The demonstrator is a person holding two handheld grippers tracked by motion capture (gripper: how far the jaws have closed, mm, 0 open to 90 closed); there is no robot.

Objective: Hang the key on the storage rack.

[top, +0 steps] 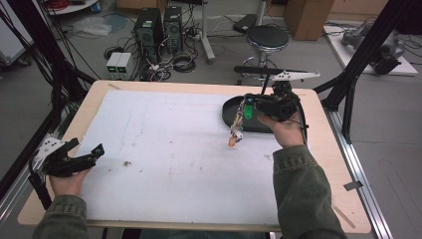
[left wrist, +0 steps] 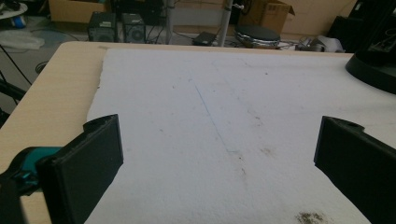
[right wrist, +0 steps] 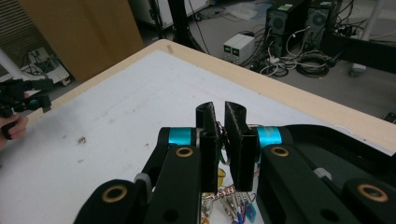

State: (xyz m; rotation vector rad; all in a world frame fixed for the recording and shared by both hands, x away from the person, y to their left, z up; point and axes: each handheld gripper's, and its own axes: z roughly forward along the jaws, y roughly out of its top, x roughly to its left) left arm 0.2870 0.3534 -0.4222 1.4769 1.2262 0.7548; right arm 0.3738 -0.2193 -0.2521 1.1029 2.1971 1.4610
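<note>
Left claw (top: 97, 151) near table edge (top: 59, 144)

My wooden table (top: 326, 149) carries a white foam sheet (top: 174, 149) over most of its top; a black tray (top: 234, 112) sits far right on it.
</note>
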